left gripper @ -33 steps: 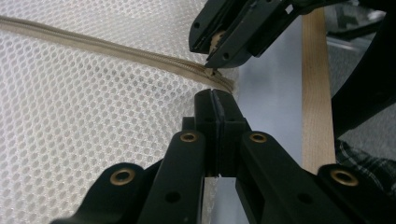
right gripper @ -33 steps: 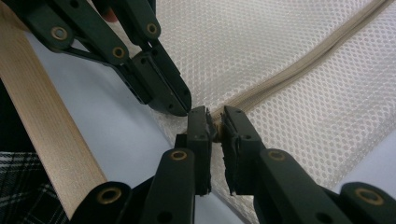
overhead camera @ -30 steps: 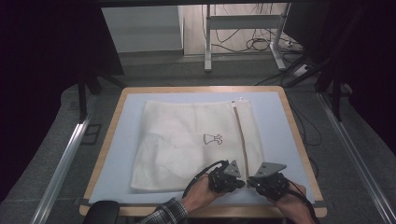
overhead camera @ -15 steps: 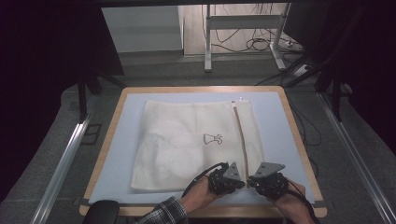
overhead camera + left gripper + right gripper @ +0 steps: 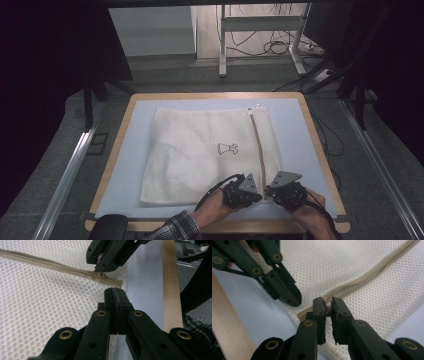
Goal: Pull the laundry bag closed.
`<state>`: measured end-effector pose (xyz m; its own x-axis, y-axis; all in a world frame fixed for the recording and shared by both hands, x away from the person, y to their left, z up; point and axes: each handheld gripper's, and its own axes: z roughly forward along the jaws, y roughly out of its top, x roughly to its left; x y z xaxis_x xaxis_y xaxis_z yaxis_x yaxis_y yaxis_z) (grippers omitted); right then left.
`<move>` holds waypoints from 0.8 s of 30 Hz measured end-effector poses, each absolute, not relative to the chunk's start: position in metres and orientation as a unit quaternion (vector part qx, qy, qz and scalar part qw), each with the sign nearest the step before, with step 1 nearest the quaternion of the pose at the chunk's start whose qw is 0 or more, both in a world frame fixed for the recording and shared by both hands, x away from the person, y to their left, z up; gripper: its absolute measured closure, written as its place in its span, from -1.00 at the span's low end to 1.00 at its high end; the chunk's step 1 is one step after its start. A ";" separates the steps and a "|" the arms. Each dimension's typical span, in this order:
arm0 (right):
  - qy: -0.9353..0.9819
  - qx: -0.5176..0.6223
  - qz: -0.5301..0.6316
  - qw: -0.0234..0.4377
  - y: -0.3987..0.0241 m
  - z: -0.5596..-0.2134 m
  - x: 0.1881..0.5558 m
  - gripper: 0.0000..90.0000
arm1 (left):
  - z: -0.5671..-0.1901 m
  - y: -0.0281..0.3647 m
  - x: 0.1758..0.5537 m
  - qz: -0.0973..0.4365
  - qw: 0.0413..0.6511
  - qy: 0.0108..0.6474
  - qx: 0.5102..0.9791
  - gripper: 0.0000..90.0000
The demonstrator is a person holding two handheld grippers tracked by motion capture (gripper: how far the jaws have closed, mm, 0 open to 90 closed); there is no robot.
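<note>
Nothing has shifted since the earlier frames: both hands, both claws and the mesh bag (image 5: 205, 150) sit exactly as they did. Item: white mesh laundry bag, lying flat on the pale blue worktop (image 5: 295, 125), a small dress symbol printed near its middle, a beige zipper (image 5: 259, 145) running from the far edge to the near edge along its right side. Left claw (image 5: 256, 194): jaws fully together at the near edge of the bag, just beside the zipper's end, with a sliver of mesh apparently pinched between the pads in the left gripper view (image 5: 115, 293). Right claw (image 5: 269, 192): jaws narrow, closed on the zipper pull (image 5: 327, 308) at the near end of the track, as the right gripper view shows. Judged step: one claw pins the fabric while the other draws the slider along. Risks: the pull is small and held only at the pad tips, so it could slip free under a sideways tug; the left claw's hold on the thin mesh looks slight, so the bag could drag and bunch along with the slider; loose mesh could catch in the teeth and jam the slider. Surface: worktop with a light wooden rim (image 5: 120, 145), otherwise bare. Room: dim, grey floor, metal rails at either side, a white stand (image 5: 260, 35) and loose cables beyond.
</note>
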<state>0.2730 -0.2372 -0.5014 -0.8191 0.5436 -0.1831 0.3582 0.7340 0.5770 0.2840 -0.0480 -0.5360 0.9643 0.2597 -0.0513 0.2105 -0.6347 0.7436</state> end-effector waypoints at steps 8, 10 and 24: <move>0.911 0.250 0.270 0.184 -0.239 -0.501 0.279 0.81 | -0.536 -0.048 0.285 0.024 0.409 0.132 0.902 1.00; 0.912 0.250 0.270 0.183 -0.239 -0.501 0.280 0.81 | -0.537 -0.047 0.285 0.024 0.411 0.133 0.902 1.00; 0.909 0.254 0.274 0.184 -0.238 -0.503 0.292 0.81 | -0.537 -0.047 0.284 0.025 0.412 0.134 0.901 1.00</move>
